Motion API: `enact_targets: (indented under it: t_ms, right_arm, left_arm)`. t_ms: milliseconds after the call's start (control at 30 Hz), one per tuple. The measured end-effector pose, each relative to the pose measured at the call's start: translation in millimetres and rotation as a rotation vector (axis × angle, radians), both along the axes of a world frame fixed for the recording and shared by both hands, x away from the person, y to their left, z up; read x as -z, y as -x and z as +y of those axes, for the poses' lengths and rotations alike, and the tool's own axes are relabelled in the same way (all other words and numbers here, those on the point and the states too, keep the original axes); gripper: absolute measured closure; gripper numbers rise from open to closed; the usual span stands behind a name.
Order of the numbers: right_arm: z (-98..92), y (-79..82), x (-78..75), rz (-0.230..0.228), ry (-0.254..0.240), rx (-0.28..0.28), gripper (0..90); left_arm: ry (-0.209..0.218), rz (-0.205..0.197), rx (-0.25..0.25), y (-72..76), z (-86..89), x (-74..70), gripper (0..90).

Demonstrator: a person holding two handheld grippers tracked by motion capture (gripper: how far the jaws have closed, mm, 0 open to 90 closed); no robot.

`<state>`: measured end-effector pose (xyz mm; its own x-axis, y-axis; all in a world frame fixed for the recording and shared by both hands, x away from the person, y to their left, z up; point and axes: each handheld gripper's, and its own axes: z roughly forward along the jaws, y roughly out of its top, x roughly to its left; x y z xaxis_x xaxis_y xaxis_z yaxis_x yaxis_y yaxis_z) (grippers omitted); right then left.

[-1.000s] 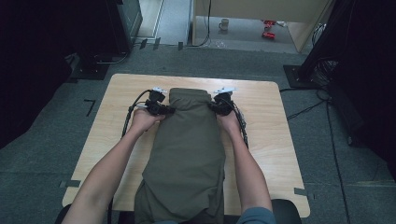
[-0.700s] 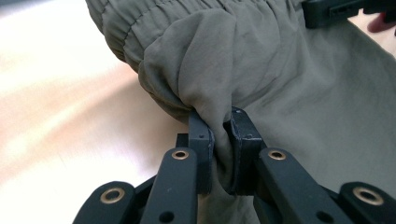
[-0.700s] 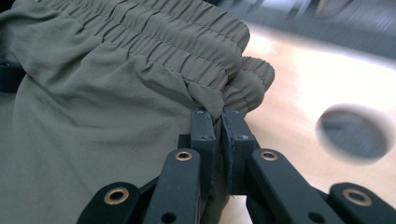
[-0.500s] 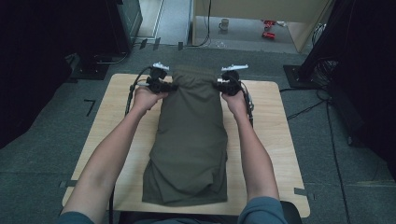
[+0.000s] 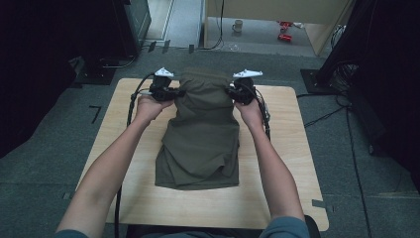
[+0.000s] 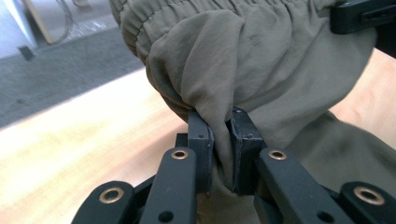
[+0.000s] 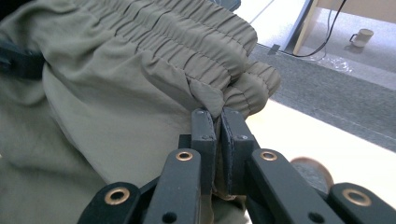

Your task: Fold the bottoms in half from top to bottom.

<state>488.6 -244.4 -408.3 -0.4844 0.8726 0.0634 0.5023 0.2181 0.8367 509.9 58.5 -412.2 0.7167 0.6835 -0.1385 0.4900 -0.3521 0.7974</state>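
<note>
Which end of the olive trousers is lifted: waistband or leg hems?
The waistband, pinched at its corners by the left tool and right tool; the hems lie flat.

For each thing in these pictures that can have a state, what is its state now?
Olive trousers: held up by the elastic waistband at both corners, lower part lying folded on the table.
Left gripper: shut on the cloth at the waistband corner.
Right gripper: shut on the cloth at the other waistband corner.
Wooden table: bears the trousers' lower part.
Mug: upright on the floor beyond the table.
</note>
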Motion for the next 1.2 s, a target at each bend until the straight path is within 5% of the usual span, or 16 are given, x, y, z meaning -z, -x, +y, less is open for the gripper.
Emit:
enact_targets:
  t_ms: [100,400,667,1200]
  right_arm:
    - [0.2,14.2,9.0,0.013,0.009,-0.017,85.4]
    - [0.5,50.1,18.6,0.029,0.010,-0.064,85.4]
    - [1.7,87.4,22.4,0.017,-0.012,-0.105,85.0]
    - [7.2,127.3,77.6,0.163,0.064,-0.186,84.7]
  left_arm:
    - [-0.005,0.030,0.022,10.8,2.6,8.5,82.0]
    - [-0.010,0.018,0.051,49.5,9.1,14.8,82.0]
    - [-0.049,-0.078,0.050,94.7,13.2,18.9,81.8]
    - [-0.171,0.052,0.134,139.4,13.1,70.7,80.7]
